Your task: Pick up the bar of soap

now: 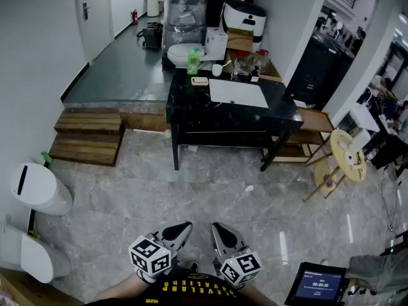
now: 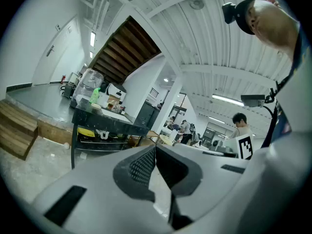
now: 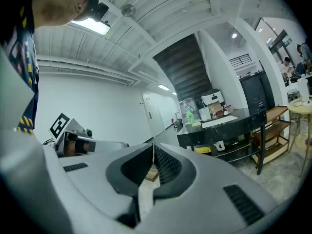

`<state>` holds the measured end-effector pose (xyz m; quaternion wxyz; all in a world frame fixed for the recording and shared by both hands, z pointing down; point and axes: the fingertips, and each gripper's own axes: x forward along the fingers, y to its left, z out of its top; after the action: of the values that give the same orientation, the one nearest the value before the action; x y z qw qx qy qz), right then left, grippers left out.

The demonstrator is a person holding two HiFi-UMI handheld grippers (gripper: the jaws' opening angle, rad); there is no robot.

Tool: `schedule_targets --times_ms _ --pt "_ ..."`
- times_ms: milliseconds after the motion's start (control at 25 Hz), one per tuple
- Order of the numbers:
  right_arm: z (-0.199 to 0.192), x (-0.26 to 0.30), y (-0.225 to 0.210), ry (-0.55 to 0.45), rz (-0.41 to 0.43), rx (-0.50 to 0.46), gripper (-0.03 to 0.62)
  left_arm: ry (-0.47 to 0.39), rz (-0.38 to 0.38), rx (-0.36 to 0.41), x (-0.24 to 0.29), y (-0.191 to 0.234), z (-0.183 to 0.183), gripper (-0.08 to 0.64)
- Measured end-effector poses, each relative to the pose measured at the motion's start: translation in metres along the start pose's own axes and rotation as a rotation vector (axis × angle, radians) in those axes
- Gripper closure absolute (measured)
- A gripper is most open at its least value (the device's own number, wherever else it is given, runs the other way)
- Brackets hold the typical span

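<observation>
The bar of soap [image 1: 199, 80] lies in a small white dish on the left part of the black sink counter [image 1: 191, 104], far across the floor from me. A white basin [image 1: 238, 93] is set in the counter's top, and a green bottle [image 1: 193, 60] stands behind the soap. Both grippers are held low and close to my body. My left gripper [image 1: 179, 231] has its jaws shut with nothing between them, as its own view shows [image 2: 155, 149]. My right gripper [image 1: 223, 233] is likewise shut and empty [image 3: 153, 148]. The counter [image 2: 100, 115] [image 3: 219, 126] appears small in both gripper views.
Wooden steps [image 1: 88, 136] lead up to a raised grey floor at the left. White bins [image 1: 38, 189] stand by the left wall. A round wooden table [image 1: 348, 155] and a low shelf [image 1: 306, 139] stand right of the counter. A tablet [image 1: 316, 284] sits at bottom right. People stand in the background [image 2: 240, 126].
</observation>
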<state>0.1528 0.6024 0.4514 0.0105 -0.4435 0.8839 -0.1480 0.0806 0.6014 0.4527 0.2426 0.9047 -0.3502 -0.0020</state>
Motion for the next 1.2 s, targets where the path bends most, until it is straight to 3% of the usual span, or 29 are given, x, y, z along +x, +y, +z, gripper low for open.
schedule_targets --times_ms 520,760,1200 --pt "0.004 0.024 -0.013 -0.001 -0.014 -0.01 0.569 0.024 -0.014 0.004 0.02 0.019 0.01 0.548" --pt "0.028 0.076 -0.03 -0.048 -0.013 0.03 0.568 0.042 -0.036 0.007 0.047 0.062 0.041 0.548" --pt "0.045 0.187 -0.042 -0.019 -0.073 0.018 0.568 0.048 -0.069 -0.003 0.068 0.159 0.093 0.548"
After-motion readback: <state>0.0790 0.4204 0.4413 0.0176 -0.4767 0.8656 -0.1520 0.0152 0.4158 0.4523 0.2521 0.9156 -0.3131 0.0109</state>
